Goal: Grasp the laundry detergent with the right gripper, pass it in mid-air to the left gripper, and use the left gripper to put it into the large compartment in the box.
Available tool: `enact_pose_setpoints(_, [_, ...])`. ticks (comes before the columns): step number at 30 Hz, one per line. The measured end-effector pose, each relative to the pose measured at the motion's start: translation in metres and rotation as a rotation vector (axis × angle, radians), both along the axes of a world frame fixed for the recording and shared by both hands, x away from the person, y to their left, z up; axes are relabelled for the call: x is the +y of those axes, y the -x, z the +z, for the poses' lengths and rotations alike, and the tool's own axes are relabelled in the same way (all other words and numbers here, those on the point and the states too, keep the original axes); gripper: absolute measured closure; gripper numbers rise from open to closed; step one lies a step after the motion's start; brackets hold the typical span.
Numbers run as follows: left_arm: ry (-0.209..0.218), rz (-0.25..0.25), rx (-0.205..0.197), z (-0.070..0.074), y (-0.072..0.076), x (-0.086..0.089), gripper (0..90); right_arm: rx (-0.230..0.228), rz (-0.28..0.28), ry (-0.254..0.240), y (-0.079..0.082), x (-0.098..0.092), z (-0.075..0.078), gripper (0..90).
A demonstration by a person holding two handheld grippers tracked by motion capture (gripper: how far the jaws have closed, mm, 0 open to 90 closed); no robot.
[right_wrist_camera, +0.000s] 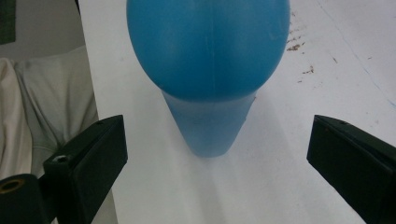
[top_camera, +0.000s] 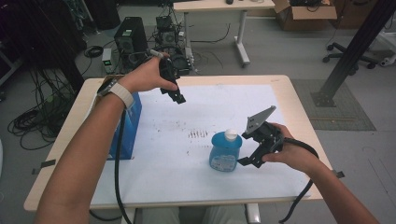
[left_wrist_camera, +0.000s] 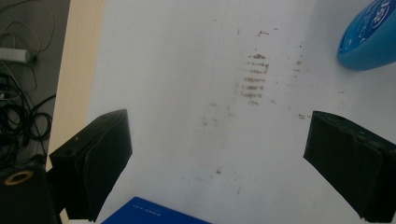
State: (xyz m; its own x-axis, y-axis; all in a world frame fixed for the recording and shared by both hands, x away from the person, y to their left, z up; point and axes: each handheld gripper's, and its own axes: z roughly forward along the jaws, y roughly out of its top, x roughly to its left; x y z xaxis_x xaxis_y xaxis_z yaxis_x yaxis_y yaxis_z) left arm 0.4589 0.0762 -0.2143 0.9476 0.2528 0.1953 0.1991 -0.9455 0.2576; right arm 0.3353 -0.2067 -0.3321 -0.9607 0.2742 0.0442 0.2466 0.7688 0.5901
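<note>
Blue bottle (top_camera: pixel 225 152) stands upright on the white sheet of the desk (top_camera: pixel 187 186), toward our right, white cap on top. Right gripper (top_camera: pixel 251 156) sits just beside it, fingers (right_wrist_camera: pixel 86 163) spread wide with nothing between them; bottle directly ahead in the right gripper view. Left gripper (top_camera: pixel 175 95) hovers well apart over the far left, fingers released, empty. We judge the bottle a smooth, slightly squashy plastic (likely slippery, moderately heavy if full). Best hold: across the narrower flanks, low on the body, below the rounded shoulder.
</note>
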Motion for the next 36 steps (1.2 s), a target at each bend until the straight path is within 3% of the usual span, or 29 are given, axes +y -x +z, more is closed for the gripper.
enact_pose_setpoints(14, [0.009, 0.012, -0.002, 0.0, -0.002, 0.005, 7.9, -0.003, 0.005, -0.071, -0.002, -0.001, -0.011, 4.3])
enact_pose_setpoints(36, [0.006, 0.016, 0.002, -0.003, -0.003, 0.006, 8.0, -0.008, -0.001, -0.145, -0.001, -0.003, -0.03, 4.1])
